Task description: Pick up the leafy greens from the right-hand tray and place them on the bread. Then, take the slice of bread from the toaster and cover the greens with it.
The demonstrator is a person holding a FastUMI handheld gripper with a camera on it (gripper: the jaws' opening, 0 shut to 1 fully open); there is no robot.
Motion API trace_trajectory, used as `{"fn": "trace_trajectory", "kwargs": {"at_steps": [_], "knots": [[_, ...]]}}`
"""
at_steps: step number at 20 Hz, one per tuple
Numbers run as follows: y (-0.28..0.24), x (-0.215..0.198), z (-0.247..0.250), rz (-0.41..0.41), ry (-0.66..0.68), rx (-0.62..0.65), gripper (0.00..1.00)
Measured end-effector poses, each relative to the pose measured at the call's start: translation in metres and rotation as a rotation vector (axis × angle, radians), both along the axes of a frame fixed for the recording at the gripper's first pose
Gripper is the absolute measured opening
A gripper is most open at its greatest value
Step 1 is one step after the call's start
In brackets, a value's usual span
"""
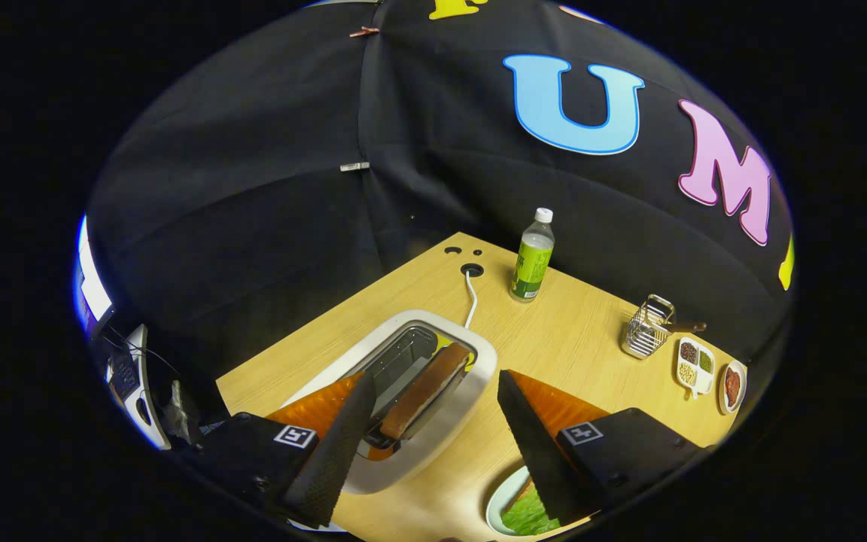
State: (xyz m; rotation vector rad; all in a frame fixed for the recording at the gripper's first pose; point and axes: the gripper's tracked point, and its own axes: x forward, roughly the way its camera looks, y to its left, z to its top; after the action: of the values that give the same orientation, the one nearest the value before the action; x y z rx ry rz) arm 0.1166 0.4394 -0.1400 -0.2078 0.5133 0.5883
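Above the toaster, the tool is hanging open around the bread slice (greens apparently placed); next, closing on it.

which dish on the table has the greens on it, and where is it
The plate just below the open jaws' right finger holds the leafy greens. The divided dish and small dish by the wire basket don't.

The pale wooden surface carries a white toaster, a green-labelled bottle, a wire basket, a divided white dish, a small saucer and a plate of greens
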Motion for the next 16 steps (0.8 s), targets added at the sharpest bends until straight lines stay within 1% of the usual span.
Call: {"fn": "trace_trajectory", "kwargs": {"at_steps": [2, 6, 7, 8, 10, 12, 13, 15, 16], "knots": [[0.005, 0.004, -0.007, -0.011, -0.001, -0.022, 1.0], [0.016, 0.005, -0.014, 0.0, -0.006, -0.044, 1.0], [0.018, 0.006, -0.014, 0.0, -0.015, -0.049, 0.95], [0.017, 0.008, -0.014, 0.0, -0.026, -0.058, 0.88], [0.017, 0.007, -0.023, -0.002, -0.014, -0.077, 0.65], [0.018, 0.005, -0.024, -0.006, 0.002, -0.072, 0.5], [0.019, 0.005, -0.024, -0.006, 0.009, -0.064, 0.41], [0.019, 0.005, -0.024, -0.019, 0.038, -0.045, 0.27], [0.02, 0.005, -0.023, -0.029, 0.055, -0.029, 0.26]]}}
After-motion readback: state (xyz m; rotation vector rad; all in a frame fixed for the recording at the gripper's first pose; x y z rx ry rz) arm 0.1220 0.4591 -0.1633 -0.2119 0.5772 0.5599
